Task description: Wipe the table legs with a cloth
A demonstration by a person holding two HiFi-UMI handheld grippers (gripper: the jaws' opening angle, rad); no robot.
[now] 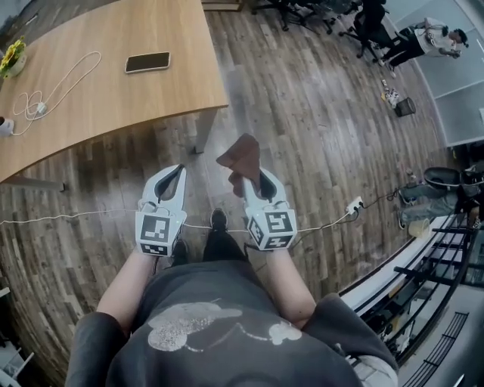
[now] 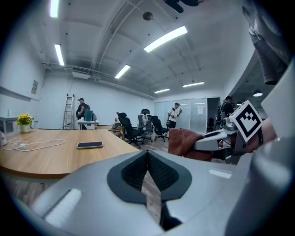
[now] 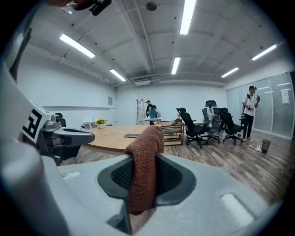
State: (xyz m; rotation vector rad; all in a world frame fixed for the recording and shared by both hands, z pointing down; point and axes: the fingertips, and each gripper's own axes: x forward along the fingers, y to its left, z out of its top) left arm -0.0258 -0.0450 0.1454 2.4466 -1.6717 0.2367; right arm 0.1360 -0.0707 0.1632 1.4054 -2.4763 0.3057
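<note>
A brown cloth [image 1: 240, 157] [image 3: 143, 161] is pinched between the jaws of my right gripper [image 1: 254, 180] [image 3: 144, 154], which is shut on it; its top flops over the jaw tips. My left gripper [image 1: 172, 178] [image 2: 147, 154] is held level beside it, shut with nothing between its jaws. Both are held over the wooden floor in front of the wooden table [image 1: 106, 91] [image 3: 115, 138]. A grey table leg [image 1: 203, 132] stands under the near corner, a little ahead of and between the grippers. Another leg [image 1: 34, 183] shows at the far left. In the left gripper view the cloth [image 2: 182, 143] hangs at the right.
On the table lie a black phone [image 1: 147, 62], a white cable [image 1: 53, 87] and a pot of yellow flowers [image 1: 11, 57]. A white cord and power strip [image 1: 354, 204] cross the floor. Office chairs [image 1: 302, 11] and people stand at the back; a railing [image 1: 431, 287] borders the right.
</note>
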